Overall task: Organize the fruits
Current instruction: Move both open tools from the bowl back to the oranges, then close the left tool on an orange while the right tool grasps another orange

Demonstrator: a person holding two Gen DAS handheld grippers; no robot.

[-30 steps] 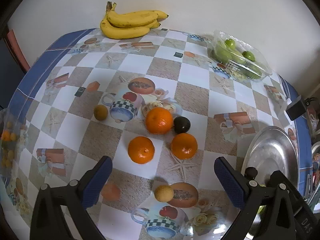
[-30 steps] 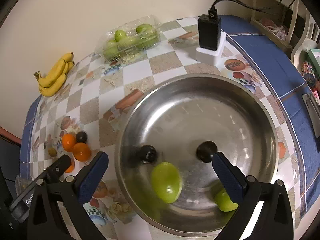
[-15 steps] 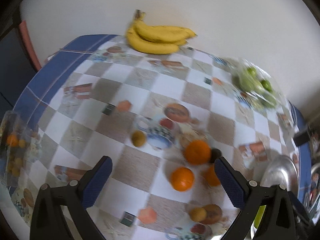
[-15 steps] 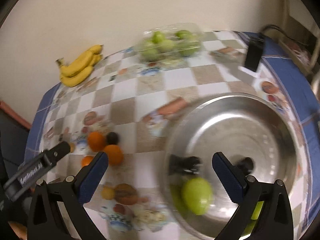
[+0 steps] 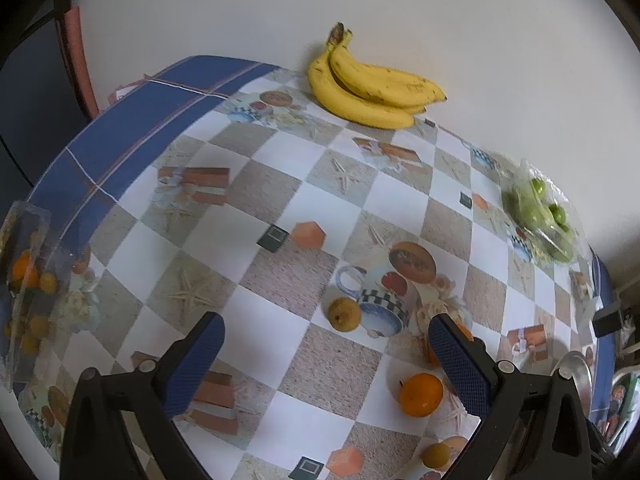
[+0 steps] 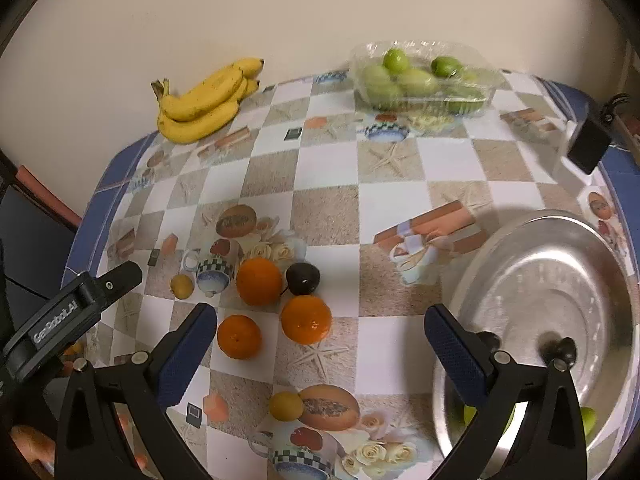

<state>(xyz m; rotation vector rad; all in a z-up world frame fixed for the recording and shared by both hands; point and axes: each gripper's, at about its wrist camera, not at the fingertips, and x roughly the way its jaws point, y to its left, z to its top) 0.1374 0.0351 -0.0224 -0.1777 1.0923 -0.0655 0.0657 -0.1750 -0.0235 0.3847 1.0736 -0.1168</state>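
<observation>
the left gripper [image 5: 324,364] is being held with its jaws wide apart and nothing between them, above the checked tablecloth [image 5: 280,184]; its body is also being seen at the left edge of the right wrist view. the right gripper [image 6: 320,356] is likewise being held spread and empty, over the cloth between the loose fruit and the steel bowl [image 6: 592,240]. three oranges [image 6: 259,281] are being shown clustered near the middle of the table, with a dark round fruit [image 6: 303,278] touching the far one. a small yellow fruit [image 6: 182,286] is lying just left of them beside a printed cup, and another [image 6: 285,405] is lying nearer the camera. bananas [image 6: 204,100] are lying at the far edge against the wall, well apart from the cluster. a clear tray of green fruit [image 6: 420,78] is sitting at the far right of the table. inside the bowl, green fruit [image 6: 588,420] is being partly hidden behind the right finger, and a dark fruit [image 6: 560,350] is resting near it. a black box [image 6: 590,142] is standing beyond the bowl.
</observation>
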